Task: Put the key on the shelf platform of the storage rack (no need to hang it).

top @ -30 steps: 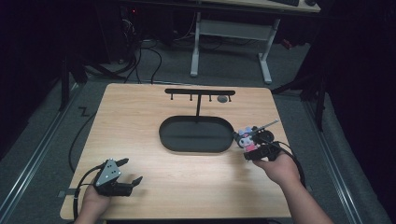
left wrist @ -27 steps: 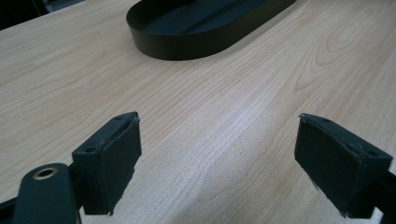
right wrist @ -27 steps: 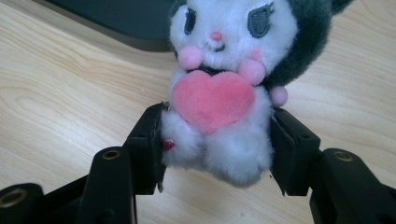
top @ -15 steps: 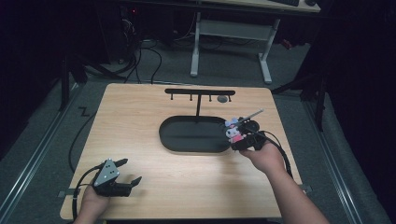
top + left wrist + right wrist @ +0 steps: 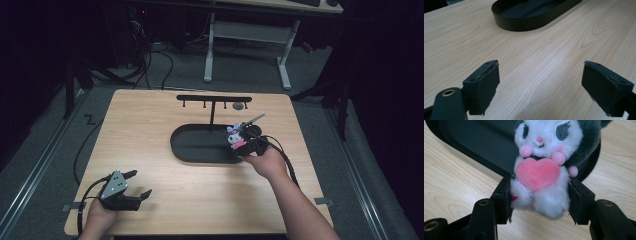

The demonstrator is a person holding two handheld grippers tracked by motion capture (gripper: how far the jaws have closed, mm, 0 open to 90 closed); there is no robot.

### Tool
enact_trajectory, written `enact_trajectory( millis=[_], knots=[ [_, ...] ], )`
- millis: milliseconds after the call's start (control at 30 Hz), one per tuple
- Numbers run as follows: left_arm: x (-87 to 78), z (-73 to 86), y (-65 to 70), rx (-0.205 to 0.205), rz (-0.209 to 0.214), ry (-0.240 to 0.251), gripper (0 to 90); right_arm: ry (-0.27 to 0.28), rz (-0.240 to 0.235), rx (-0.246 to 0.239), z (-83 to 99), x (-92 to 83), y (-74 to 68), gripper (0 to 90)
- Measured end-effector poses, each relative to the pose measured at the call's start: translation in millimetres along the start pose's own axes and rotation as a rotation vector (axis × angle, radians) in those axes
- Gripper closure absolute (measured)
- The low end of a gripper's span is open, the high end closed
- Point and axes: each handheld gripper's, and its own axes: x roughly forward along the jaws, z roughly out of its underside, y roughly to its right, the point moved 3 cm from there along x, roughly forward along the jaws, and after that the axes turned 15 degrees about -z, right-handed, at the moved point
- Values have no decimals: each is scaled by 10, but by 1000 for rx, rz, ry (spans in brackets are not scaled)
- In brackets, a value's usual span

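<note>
A small plush toy (image 5: 541, 167), white with a dark hood and a pink heart on its chest, is clamped at the hips between the jaws of my right gripper (image 5: 539, 200). In the high view the plush toy (image 5: 235, 136) hangs over the right end of the black oval tray (image 5: 192, 145), with the right gripper (image 5: 241, 145) at the tray's rim. The tray (image 5: 469, 140) lies just behind the toy. My left gripper (image 5: 136, 184) rests near the front left corner of the table, open, with bare wood between its pads (image 5: 482, 85). The tray (image 5: 524, 15) lies beyond it.
A black rack (image 5: 214, 99) with small hooks on its crossbar stands behind the tray on a thin post. A small grey round object (image 5: 238, 106) hangs or lies by its right end. Cables trail from both grippers. The table's edges drop to a grey floor.
My right gripper has carried the plush toy leftward, from the bare wood right of the tray to over the tray's right end. The left gripper has stayed where it was.
</note>
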Motion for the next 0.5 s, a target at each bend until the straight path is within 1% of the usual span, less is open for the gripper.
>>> enact_trajectory(
  millis=[67,167,267,300,400,433,500],
  knots=[
    [2,0,4,1,2,0,155,-6,0,0,-35,26,-8,453],
    [-1,-1,3,2,2,0,155,4,-9,9,-88,70,-18,454],
    [-2,1,-7,0,2,-2,155,1,-14,13,-127,126,-23,454],
    [-3,1,-9,2,4,-4,156,-5,-15,6,-141,148,-14,455],
    [-4,1,-8,6,4,-2,157,-16,-18,15,-177,226,-2,455],
    [-4,2,-6,4,5,-3,157,-17,-17,9,-192,246,-1,455],
    [-2,3,-8,4,3,-4,157,-12,-18,21,-224,279,-22,455]
  ],
)
